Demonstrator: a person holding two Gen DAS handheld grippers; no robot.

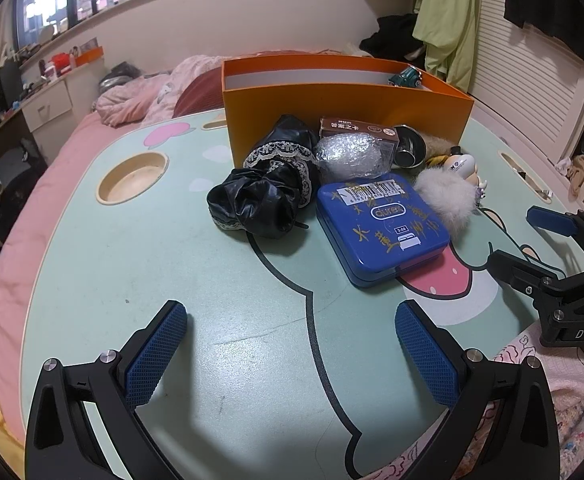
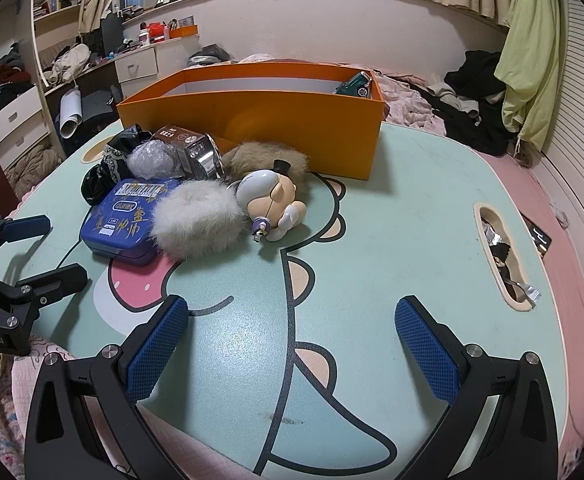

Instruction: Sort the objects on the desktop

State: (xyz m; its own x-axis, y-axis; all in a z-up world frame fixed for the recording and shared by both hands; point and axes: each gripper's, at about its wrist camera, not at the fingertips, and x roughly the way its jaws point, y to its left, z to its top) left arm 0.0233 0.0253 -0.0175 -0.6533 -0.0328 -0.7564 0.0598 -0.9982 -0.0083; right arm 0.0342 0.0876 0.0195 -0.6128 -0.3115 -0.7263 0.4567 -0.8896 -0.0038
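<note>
Both grippers hang low over the near edge of the mint-green lap table (image 2: 412,216), jaws spread wide and holding nothing: the left gripper (image 1: 291,354) over bare tabletop with its blue pads (image 1: 156,354) aimed at the pile, the right gripper (image 2: 292,354) beside it over the cartoon print. In front of the left one there is open table up to a blue tin (image 1: 384,228), lying flat with a barcode sticker on its lid, one corner pointing back toward the gripper and its long side running away to the left. Touching its far left is a crumpled black lace-trimmed cloth (image 1: 269,188); behind it sit a clear plastic-wrapped lump (image 1: 350,156), a brown carton (image 1: 356,130) on its side and a small steel cup (image 1: 410,148) tipped with its mouth toward the viewer. Against the tin's right edge rests a white fur puff (image 2: 197,220), then a cartoon figurine (image 2: 269,204) lying on its side in front of a brown fur puff (image 2: 269,160). Behind everything stands an orange box (image 2: 292,136), open-topped, long axis across the table, with a green toy car (image 2: 356,85) in its far right corner. The right half of the table is mostly bare up to the slot (image 2: 500,256) near its edge.
</note>
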